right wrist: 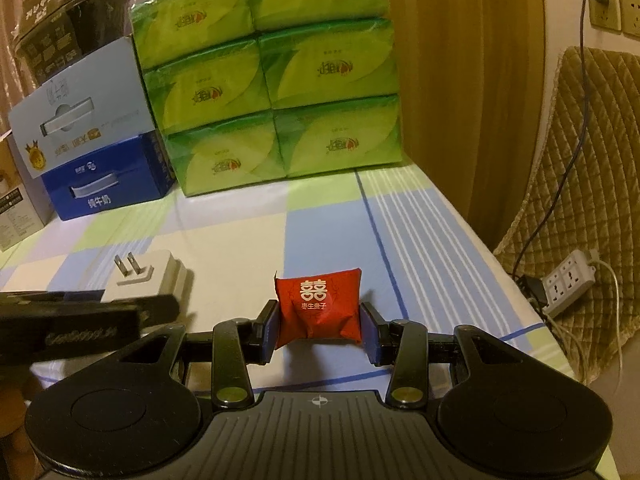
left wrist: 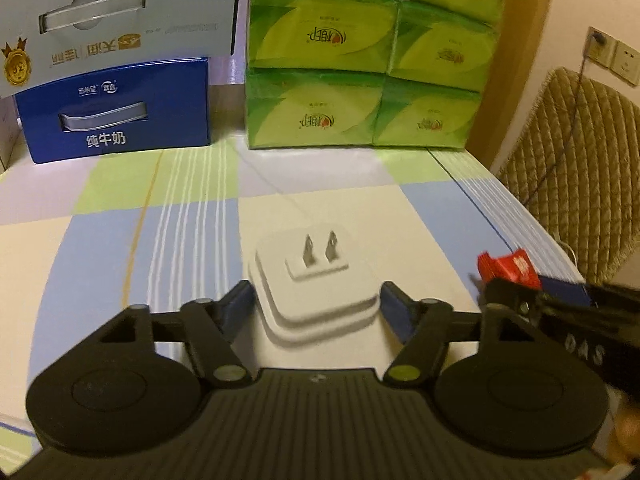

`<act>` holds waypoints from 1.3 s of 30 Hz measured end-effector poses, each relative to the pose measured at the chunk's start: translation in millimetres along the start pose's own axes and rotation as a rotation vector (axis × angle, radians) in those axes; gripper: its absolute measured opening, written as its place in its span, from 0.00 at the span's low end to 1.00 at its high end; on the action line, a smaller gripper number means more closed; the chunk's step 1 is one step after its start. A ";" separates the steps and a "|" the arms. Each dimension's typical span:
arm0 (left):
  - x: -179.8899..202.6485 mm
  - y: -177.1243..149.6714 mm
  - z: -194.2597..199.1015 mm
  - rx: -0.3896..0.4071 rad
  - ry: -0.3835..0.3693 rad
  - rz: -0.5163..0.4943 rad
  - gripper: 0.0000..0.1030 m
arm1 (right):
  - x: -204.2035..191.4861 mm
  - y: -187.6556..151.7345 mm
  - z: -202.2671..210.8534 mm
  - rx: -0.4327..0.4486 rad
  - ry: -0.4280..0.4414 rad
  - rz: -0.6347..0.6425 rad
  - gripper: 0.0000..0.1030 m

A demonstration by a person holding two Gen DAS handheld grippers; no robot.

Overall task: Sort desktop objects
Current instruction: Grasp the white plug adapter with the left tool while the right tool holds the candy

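**Both grippers straddle their objects on the checked tablecloth**

Closest in the left wrist view, the left gripper (left wrist: 318,308) has its jaws spread wide, one on each side of a white plug adapter (left wrist: 316,280). Its two metal prongs point upward, and its stepped base reaches back between the blue pads. Neither pad clearly presses on it; a thin gap shows on each side.

Off to that tool's right, the other gripper reaches in from the edge with a red packet (left wrist: 508,268) at its tip.

From the right wrist view, the right gripper (right wrist: 320,330) brackets the red packet (right wrist: 320,306), a small pillow-shaped sachet with white characters. The left pad sits against the packet's edge, while the right pad stands just apart from it, so the jaws are at middling width and not clamped. To this tool's left lies the plug adapter (right wrist: 146,276), partly behind the left tool's black body.

Further ahead, the checked tablecloth (right wrist: 328,232) runs to a stack of green tissue packs (right wrist: 276,92). Left of the stack sits a blue milk carton box (right wrist: 108,188). Beyond the table's right edge, a quilted chair cushion (right wrist: 580,184) and a white power strip (right wrist: 570,282) are visible.
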State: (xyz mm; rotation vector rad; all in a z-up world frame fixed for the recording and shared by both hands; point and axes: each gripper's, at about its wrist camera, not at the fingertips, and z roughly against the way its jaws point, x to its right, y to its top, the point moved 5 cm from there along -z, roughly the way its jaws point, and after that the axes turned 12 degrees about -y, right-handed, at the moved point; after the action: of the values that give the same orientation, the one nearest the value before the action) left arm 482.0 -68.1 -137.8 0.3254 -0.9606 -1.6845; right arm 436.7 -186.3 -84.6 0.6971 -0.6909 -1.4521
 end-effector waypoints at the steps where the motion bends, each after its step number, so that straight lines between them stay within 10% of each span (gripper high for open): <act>1: -0.6 -2.6 4.4 -0.005 0.006 -0.008 0.60 | -1.4 0.1 0.7 0.001 0.005 0.004 0.38; 14: 4.0 -76.2 109.9 -0.100 -0.029 -0.048 0.60 | -30.3 -24.0 62.4 -0.056 0.114 0.046 0.38; 25: 36.6 -155.4 209.5 -0.111 -0.056 -0.034 0.60 | -36.9 -109.7 176.0 -0.136 0.154 0.052 0.38; 28: 39.1 -169.4 220.5 -0.082 0.000 -0.041 0.73 | -34.1 -130.4 191.4 -0.150 0.137 0.046 0.38; 39: 45.4 -181.1 210.8 0.004 0.047 -0.011 0.74 | -27.4 -131.7 189.7 -0.124 0.107 0.042 0.38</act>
State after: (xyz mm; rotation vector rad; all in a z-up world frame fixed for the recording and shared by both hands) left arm 206.9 -9.2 -125.8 0.3716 -0.9295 -1.6778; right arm 206.3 -160.2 -67.4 0.6550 -0.5256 -1.3957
